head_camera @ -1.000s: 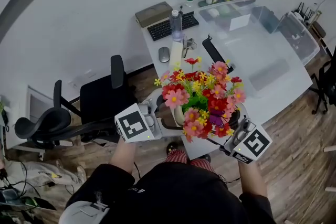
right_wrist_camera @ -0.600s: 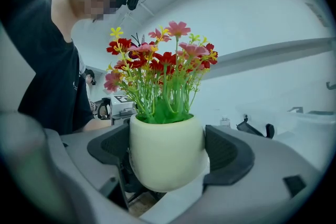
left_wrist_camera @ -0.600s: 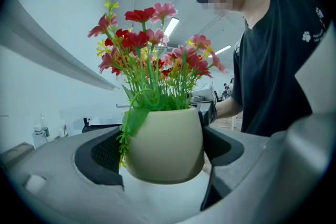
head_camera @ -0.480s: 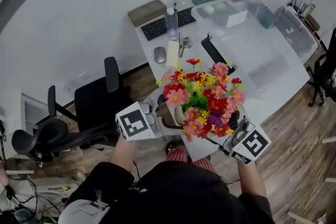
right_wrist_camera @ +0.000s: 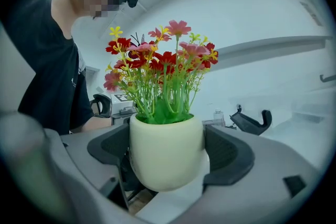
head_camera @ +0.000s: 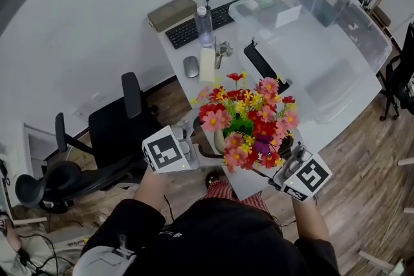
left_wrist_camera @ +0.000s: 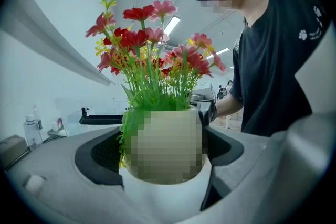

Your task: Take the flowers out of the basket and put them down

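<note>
A cream pot [head_camera: 220, 139] of red, pink and yellow flowers [head_camera: 249, 114] is held up in front of the person, over the near corner of the white desk [head_camera: 323, 129]. My left gripper [head_camera: 202, 144] presses on the pot's left side and my right gripper [head_camera: 282, 153] on its right side. In the left gripper view the pot [left_wrist_camera: 163, 144] fills the gap between the jaws of the left gripper [left_wrist_camera: 163, 157], with the flowers [left_wrist_camera: 152, 55] above. The right gripper view has the pot [right_wrist_camera: 165, 152] clamped in the right gripper [right_wrist_camera: 167, 160] under the flowers [right_wrist_camera: 160, 65]. No basket shows.
A large clear plastic bin [head_camera: 317, 29] stands on the desk behind the flowers. A keyboard [head_camera: 194, 26], a mouse [head_camera: 189, 66] and a bottle [head_camera: 204, 26] lie at the desk's far left. Black office chairs [head_camera: 116, 129] stand on the wooden floor to the left.
The pot stays clamped between both grippers at about the same place. The desk and chairs have slid up and left in the head view as the head moved.
</note>
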`<action>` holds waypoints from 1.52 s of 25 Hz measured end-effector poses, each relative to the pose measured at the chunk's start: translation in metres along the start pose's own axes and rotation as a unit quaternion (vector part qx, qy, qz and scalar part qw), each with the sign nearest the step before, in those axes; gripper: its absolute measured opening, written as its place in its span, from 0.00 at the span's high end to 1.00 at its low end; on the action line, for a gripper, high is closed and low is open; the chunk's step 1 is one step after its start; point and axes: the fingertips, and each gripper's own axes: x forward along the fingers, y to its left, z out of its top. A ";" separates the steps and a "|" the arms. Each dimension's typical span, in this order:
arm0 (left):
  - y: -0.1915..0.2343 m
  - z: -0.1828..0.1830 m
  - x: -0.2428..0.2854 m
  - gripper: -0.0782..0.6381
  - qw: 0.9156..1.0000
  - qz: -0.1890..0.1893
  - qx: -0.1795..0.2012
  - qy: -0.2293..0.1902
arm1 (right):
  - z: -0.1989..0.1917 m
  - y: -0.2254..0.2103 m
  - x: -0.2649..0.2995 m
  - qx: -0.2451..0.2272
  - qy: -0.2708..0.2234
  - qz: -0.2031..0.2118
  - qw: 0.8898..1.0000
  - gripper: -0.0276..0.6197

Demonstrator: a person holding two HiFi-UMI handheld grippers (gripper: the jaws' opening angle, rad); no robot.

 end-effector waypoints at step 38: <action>0.044 -0.061 0.016 0.25 0.999 -0.003 -0.012 0.038 | -0.055 -0.044 0.029 0.013 0.051 0.004 0.999 0.27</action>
